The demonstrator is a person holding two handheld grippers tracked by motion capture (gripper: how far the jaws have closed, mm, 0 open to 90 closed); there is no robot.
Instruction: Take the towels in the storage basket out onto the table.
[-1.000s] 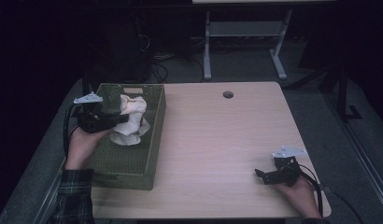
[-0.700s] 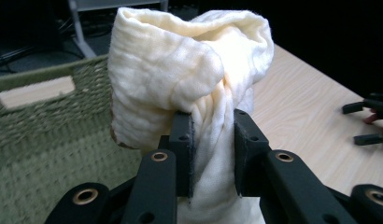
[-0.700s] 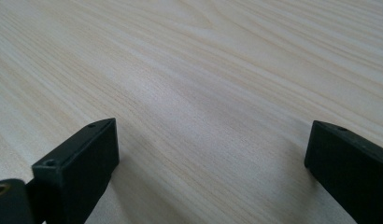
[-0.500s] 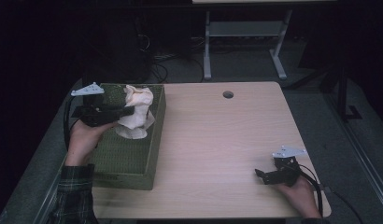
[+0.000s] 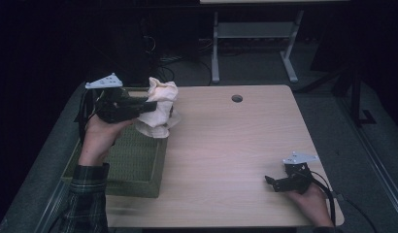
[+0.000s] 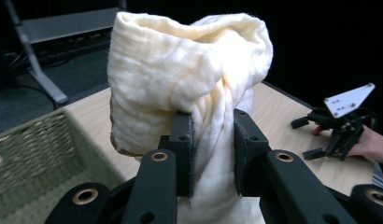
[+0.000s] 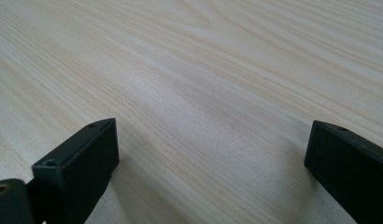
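Observation:
A crumpled cream cloth (image 5: 159, 108) hangs in the air above the right rim of the green woven basket (image 5: 134, 167), pinched in my left gripper (image 5: 149, 104). In the left gripper view the two black pads (image 6: 182, 140) press into a fold of the cloth (image 6: 180, 74), whose bulk bunches above them. My right gripper (image 5: 272, 183) rests low on the wooden table (image 5: 226, 145) near its front right corner, jaws wide apart with bare wood (image 7: 203, 93) between them.
The basket lies along the table's left side. A round cable hole (image 5: 237, 98) is near the far edge. Beyond the table stands a metal frame (image 5: 255, 43) on a dark floor.
My left gripper has lifted the cloth up out of the basket and carried it toward the basket's right rim. The right gripper has stayed where it was.

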